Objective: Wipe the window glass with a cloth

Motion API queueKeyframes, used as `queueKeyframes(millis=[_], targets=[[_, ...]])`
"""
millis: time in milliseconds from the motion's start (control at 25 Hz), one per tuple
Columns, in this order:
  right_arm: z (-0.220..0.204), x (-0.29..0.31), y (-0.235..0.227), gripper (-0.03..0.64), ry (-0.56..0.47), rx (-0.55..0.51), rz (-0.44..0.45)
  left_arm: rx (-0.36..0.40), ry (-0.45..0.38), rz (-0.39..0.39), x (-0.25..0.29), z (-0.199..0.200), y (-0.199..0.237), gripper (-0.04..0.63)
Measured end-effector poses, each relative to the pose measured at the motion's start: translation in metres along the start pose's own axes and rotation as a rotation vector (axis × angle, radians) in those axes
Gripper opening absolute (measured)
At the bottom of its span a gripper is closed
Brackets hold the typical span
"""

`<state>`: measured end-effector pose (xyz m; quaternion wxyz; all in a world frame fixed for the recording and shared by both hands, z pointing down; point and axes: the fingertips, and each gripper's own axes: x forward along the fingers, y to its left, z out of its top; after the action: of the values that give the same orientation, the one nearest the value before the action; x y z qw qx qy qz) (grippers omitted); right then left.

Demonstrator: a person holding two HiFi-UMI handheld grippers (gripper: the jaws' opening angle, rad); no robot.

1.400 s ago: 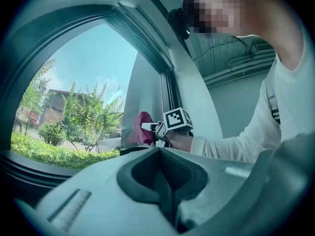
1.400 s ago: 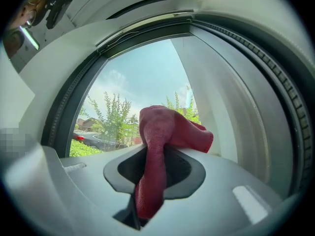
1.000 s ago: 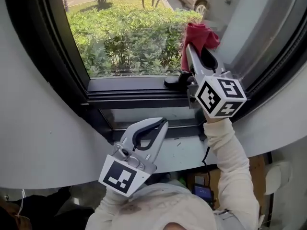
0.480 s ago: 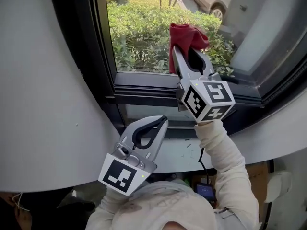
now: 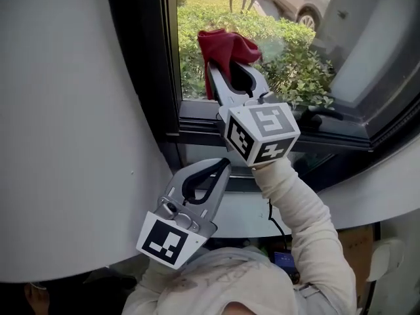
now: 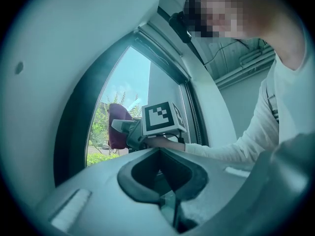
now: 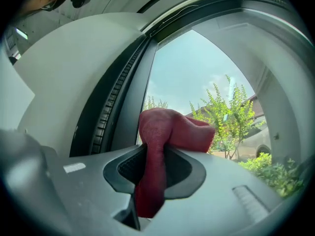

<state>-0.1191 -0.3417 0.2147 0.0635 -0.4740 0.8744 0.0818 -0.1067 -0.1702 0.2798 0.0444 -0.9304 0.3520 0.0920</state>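
A red cloth (image 5: pixel 225 47) is bunched against the window glass (image 5: pixel 289 51) close to the dark left frame (image 5: pixel 141 58). My right gripper (image 5: pixel 223 67) is shut on the red cloth, and a strip of the red cloth (image 7: pixel 155 151) hangs down between its jaws, with glass (image 7: pixel 197 77) just behind. My left gripper (image 5: pixel 218 170) hangs lower, below the sill, jaws together with nothing in them. In the left gripper view the cloth (image 6: pixel 117 132) and the right gripper's marker cube (image 6: pixel 160 117) show ahead against the pane.
A dark sill and lower frame (image 5: pixel 197 131) run under the pane. A curved white wall (image 5: pixel 72 123) fills the left. A dark handle (image 5: pixel 321 115) sits on the sill at right. Bushes (image 5: pixel 295 64) and a parked car (image 5: pixel 308 2) lie outside.
My right gripper has carried the red cloth leftward across the glass toward the left frame. The left gripper has stayed in place.
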Motion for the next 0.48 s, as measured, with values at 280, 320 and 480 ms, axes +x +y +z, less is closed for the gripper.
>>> queueKeyframes(millis=[280, 320, 480], targets=[[-0.007, 0.024, 0.033, 0.097, 0.017, 0.011, 0.063, -0.002, -0.004, 0.022, -0.009, 0.002, 0.008, 0.000], [-0.008, 0.026, 0.035, 0.097, 0.016, 0.016, 0.065, -0.003, -0.004, 0.026, -0.010, 0.001, 0.009, 0.000], [-0.009, 0.029, 0.039, 0.097, 0.015, 0.010, 0.071, -0.004, 0.000, 0.039, -0.012, 0.001, 0.010, 0.000]])
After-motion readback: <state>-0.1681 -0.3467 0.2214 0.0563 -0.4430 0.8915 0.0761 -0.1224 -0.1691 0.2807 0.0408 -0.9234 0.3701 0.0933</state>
